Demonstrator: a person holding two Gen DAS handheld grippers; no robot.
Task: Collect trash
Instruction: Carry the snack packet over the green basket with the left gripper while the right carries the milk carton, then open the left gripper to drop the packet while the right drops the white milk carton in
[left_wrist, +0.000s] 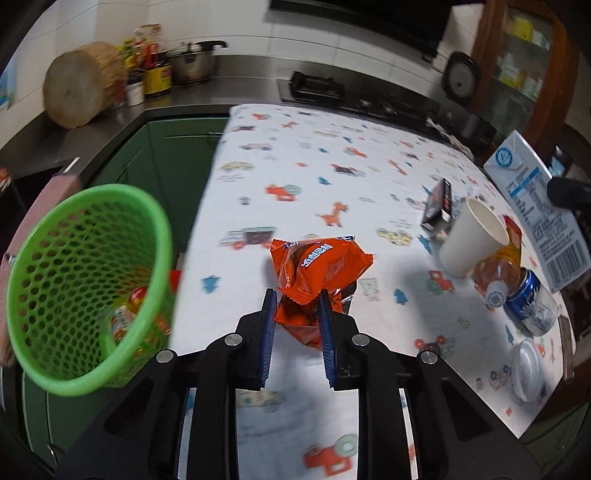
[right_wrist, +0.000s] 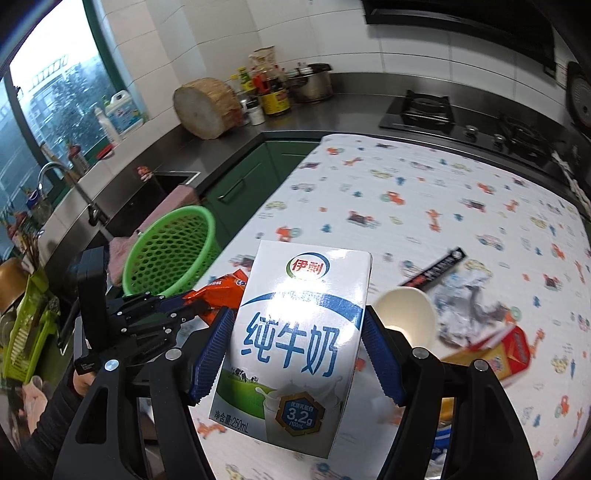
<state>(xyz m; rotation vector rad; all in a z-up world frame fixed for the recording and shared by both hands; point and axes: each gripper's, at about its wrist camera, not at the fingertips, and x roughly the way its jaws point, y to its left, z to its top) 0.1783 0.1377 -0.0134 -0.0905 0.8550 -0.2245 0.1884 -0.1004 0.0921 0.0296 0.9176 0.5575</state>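
The left gripper (left_wrist: 297, 301) has its fingers pinching an orange snack wrapper (left_wrist: 317, 267), lifted above the patterned table (left_wrist: 332, 155) just beside the green mesh basket (left_wrist: 88, 280). The right gripper (right_wrist: 295, 325) clamps a white milk carton (right_wrist: 295, 328) between its blue fingers. A paper cup (left_wrist: 474, 236), a blue can (left_wrist: 532, 302) and other litter lie on the cloth

I see a crinkled orange snack wrapper (left_wrist: 317, 269) and a white milk carton (right_wrist: 295, 332), upright with blue lettering, both raised off the table. A green mesh basket (left_wrist: 85, 288) sits left, trash inside.
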